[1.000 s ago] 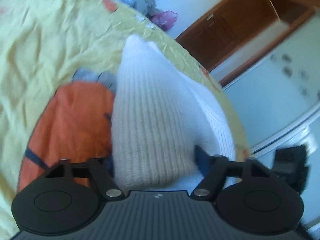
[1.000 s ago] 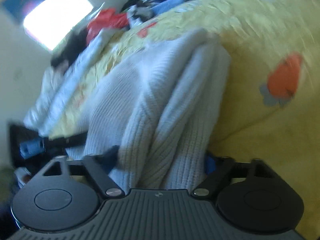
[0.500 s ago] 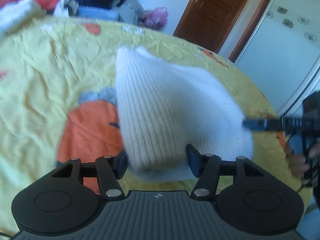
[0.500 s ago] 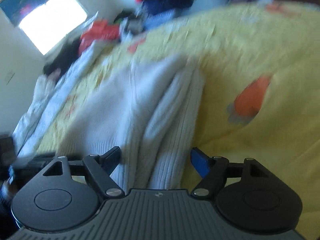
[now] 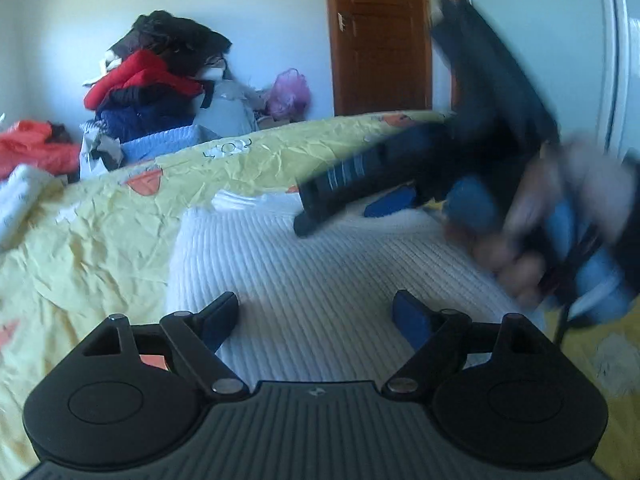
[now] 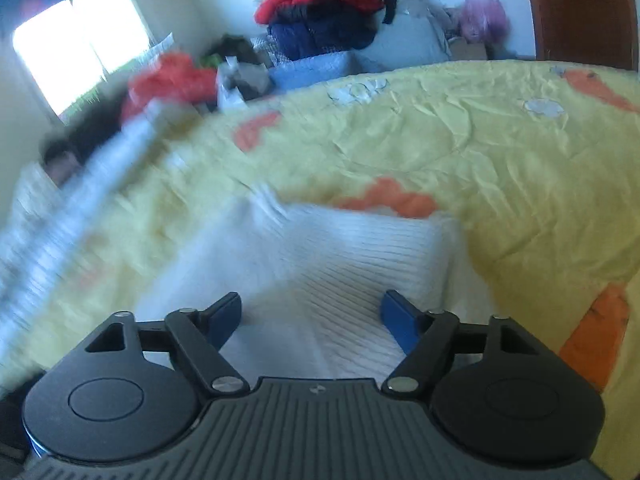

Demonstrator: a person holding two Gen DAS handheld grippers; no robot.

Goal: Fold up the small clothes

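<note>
White ribbed knit sweater (image 5: pixel 320 264) lay folded flat near the front edge of the yellow bedspread (image 5: pixel 100 232). Being soft, light and limp, it probably would be best gripped at a doubled edge or corner. Left gripper (image 5: pixel 316 316) and right gripper (image 6: pixel 312 314) hovered low over the knit, fingers spread wide and empty, both pointing forward toward the clothes pile (image 5: pixel 156 80).

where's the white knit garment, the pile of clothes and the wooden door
white knit garment (image 5: pixel 328 276): left wrist view, ribbed middle of the top layer
pile of clothes (image 5: pixel 152 80): left wrist view, red piece in the heap
wooden door (image 5: pixel 380 36): left wrist view, centre panel
</note>
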